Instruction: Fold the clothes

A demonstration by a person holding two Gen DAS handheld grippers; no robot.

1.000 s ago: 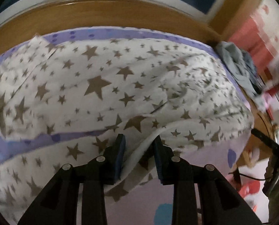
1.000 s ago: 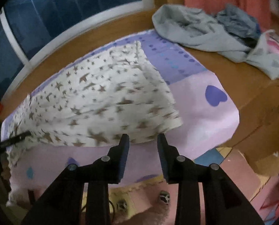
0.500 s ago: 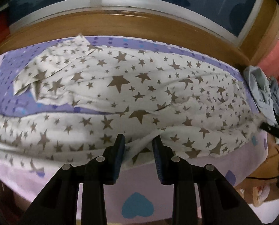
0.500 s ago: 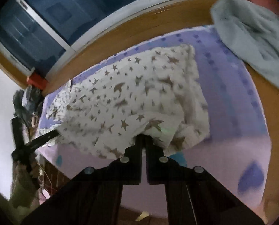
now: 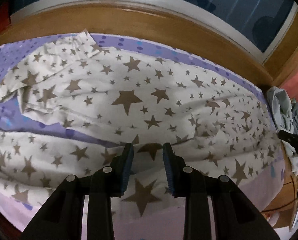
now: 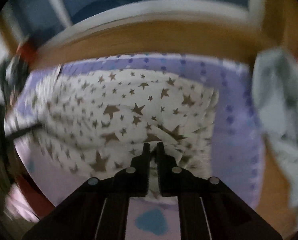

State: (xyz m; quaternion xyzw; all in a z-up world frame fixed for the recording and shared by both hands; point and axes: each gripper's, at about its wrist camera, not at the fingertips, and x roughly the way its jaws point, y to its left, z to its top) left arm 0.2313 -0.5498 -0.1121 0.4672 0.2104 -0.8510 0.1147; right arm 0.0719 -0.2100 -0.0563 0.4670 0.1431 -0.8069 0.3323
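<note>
White star-printed garment (image 5: 129, 100) spread across a purple and pink sheet (image 5: 169, 54) on the wooden counter (image 5: 149, 26), left tool (image 5: 148, 150) spread over its near edge, right tool (image 6: 153, 146) pinching a fold of it, grey clothes (image 6: 279, 100) heaped at the right.

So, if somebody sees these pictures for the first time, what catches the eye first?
First the white star-print garment, spread wide over the purple and pink sheet in front of the wooden sill. Next, the left hand-held gripper stands open over its near edge, while the right hand-held gripper is nearly shut on a fold. A grey garment heap lies at the right.
</note>
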